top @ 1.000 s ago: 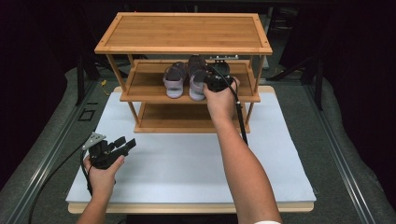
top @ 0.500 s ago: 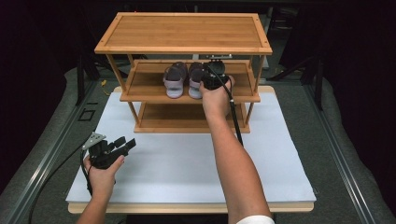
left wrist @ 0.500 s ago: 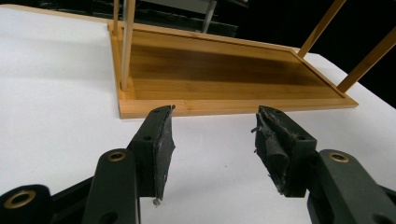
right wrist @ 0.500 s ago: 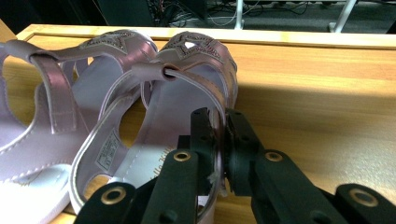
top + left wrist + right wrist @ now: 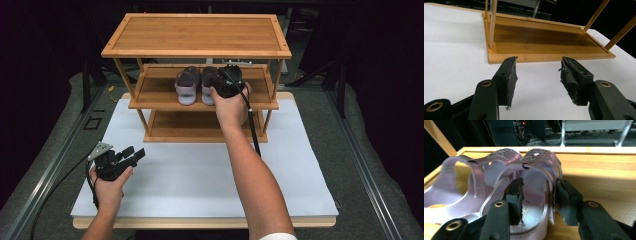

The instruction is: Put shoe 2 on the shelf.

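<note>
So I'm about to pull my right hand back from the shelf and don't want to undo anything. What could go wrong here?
The right gripper has just been opening, but one jaw is inside the right sandal and its side strap sits between the jaws, so pulling back crooked might drag it. That could also nudge the left sandal beside it. The cable hangs by the shelf edge and may snag.

**rigwatcher:** From my remote feed, the left black two-jaw gripper (image 5: 131, 155) carries a grey three-cornered plate (image 5: 99, 149) and trails a thin black cable (image 5: 55, 187). Brass-ringed screw holes on the jaw arms, torn black padding on the fingertips (image 5: 512, 75).

**me:** Same here. The right black two-jaw gripper (image 5: 537, 195) has its own black cable (image 5: 251, 125). Bare forearms, a bit of white sleeve (image 5: 278, 236).
</note>
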### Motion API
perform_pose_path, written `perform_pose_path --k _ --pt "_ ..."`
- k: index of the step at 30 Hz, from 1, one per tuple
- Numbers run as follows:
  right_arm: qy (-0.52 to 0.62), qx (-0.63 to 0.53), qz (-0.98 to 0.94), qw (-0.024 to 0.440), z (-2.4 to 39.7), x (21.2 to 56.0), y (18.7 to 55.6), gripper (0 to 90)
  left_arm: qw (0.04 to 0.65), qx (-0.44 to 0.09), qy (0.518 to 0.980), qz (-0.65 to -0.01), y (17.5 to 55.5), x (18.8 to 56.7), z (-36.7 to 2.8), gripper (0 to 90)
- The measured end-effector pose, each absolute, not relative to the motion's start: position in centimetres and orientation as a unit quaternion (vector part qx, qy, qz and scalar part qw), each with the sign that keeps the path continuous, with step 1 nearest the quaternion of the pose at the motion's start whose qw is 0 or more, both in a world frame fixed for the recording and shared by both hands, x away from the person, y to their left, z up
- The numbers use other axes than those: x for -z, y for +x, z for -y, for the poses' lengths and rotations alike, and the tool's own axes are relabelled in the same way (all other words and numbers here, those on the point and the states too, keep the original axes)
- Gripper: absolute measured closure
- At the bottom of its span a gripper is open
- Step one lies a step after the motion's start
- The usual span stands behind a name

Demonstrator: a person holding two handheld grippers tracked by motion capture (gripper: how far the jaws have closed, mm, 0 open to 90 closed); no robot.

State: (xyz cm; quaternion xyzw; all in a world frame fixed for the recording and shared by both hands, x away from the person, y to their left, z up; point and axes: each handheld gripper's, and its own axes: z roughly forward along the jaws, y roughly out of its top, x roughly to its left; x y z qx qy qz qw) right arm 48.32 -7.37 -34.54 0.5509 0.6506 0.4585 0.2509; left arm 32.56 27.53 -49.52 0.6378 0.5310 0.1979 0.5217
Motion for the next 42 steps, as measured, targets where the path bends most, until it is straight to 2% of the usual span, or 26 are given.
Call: perform_pose_path --k 1,13,18,22,24,28,31,33,42 --pt "0.553 -0.457 -0.645 0.265 7.4 34.6 48.1 56.8 0.522 -0.198 0.638 -0.531 32.6 49.5 -27.5 46.5" --pt "0.516 -0.495 -0.651 0.255 8.7 33.6 45.5 57.7 0.518 -0.202 0.653 -0.513 32.9 49.2 -26.7 47.3" --pt "0.500 -0.513 -0.653 0.248 9.6 33.6 43.5 58.8 0.527 -0.207 0.660 -0.493 33.3 47.4 -25.3 48.4" --pt "0.486 -0.505 -0.660 0.271 10.7 33.6 42.5 64.0 0.533 -0.215 0.660 -0.484 34.3 45.4 -24.3 54.1" --pt "0.490 -0.497 -0.662 0.273 11.2 33.7 42.5 69.0 0.544 -0.204 0.658 -0.480 35.4 43.9 -23.7 63.1" --pt "0.498 -0.479 -0.671 0.270 12.0 34.8 43.2 83.0 0.542 -0.219 0.664 -0.466 37.5 41.2 -22.2 79.7" --pt "0.507 -0.476 -0.674 0.248 12.2 35.7 43.9 88.4 0.545 -0.217 0.660 -0.469 39.3 40.0 -21.3 88.3" --pt "0.520 -0.476 -0.672 0.229 12.2 36.3 44.5 89.9 0.545 -0.215 0.655 -0.477 40.9 39.3 -20.7 89.7" --pt "0.529 -0.471 -0.671 0.218 11.4 37.1 45.8 90.0 0.516 -0.230 0.666 -0.487 44.7 37.9 -18.3 90.0"
